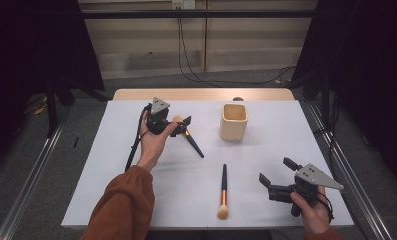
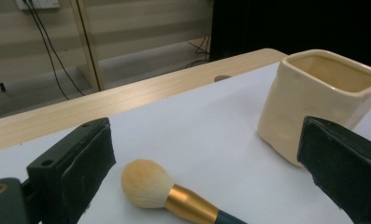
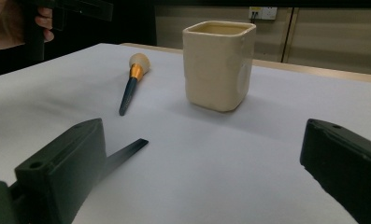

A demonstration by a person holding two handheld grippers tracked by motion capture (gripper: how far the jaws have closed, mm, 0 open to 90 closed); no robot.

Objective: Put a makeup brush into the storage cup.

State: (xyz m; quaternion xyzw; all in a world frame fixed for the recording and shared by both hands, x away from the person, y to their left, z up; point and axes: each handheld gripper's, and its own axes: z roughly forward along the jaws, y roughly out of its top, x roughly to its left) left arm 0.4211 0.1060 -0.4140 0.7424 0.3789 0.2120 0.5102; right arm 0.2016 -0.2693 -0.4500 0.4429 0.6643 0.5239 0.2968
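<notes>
The left gripper [image 1: 182, 125], black with a grey three-cornered plate on top, is held over the far-left part of the white table sheet [image 1: 136, 190]; its jaws stand wide apart and grip nothing. Between and below them, in the left gripper view, lies a makeup brush with a pale cream bristle head, a gold ferrule and a dark teal handle [image 2: 162, 191], flat on the sheet, bristle head toward the far edge. High view: this far brush [image 1: 190, 140] runs obliquely, handle pointing toward the near right. The cream square ceramic cup [image 1: 234, 121] stands upright to its right, apart from it, mouth open upward. A second brush of the same make [image 1: 223, 192] lies flat near the front middle, bristles toward the person, handle tip pointing away. The right gripper [image 1: 275, 177] is held low at the near right, jaws spread, holding nothing; in the right gripper view the tip of the near brush's handle [image 3: 127, 151] shows just beside its left jaw, not touching as far as can be seen. A wooden table edge [image 1: 201, 94] borders the sheet at the back.
</notes>
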